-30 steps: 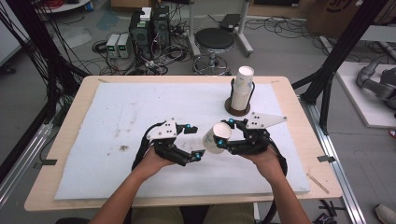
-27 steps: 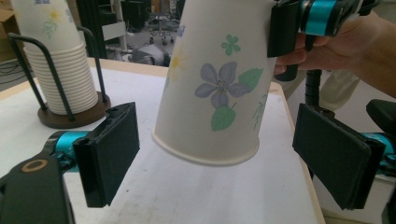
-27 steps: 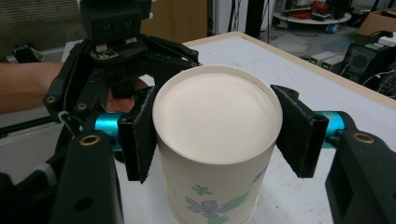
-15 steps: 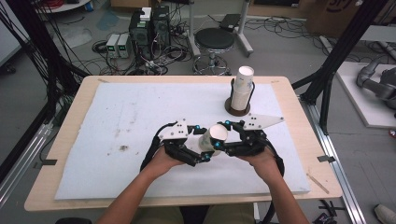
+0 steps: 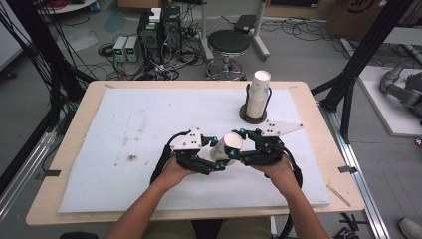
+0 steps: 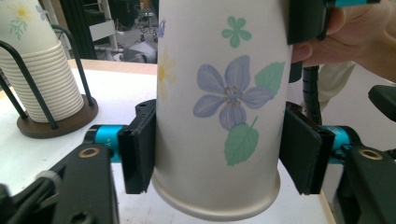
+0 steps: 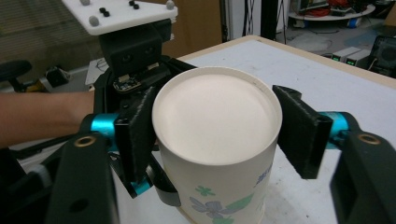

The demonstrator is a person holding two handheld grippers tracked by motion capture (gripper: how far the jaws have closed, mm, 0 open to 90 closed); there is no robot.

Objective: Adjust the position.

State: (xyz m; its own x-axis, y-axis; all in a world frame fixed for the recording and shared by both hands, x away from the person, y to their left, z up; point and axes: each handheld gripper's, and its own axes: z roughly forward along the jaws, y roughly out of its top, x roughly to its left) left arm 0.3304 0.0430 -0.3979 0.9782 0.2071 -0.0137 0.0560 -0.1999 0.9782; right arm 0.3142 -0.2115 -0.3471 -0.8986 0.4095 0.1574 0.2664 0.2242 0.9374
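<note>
Both claws, left [image 5: 217,164] and right [image 5: 234,153], flank the flowered paper cup [image 5: 226,147], neither clearly clamped; uneven squeezing could crush it

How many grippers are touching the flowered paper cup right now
2, as far as I can tell. The left gripper has its jaws on the paper cup near the rim, and the right gripper brackets its closed end, though one jaw there seems slightly off the wall.

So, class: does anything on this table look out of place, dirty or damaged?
Only the white mat: dark smudges stain its left part. The floral paper cup between the two grippers looks undented, and the cup stack stands upright in its holder.
</note>
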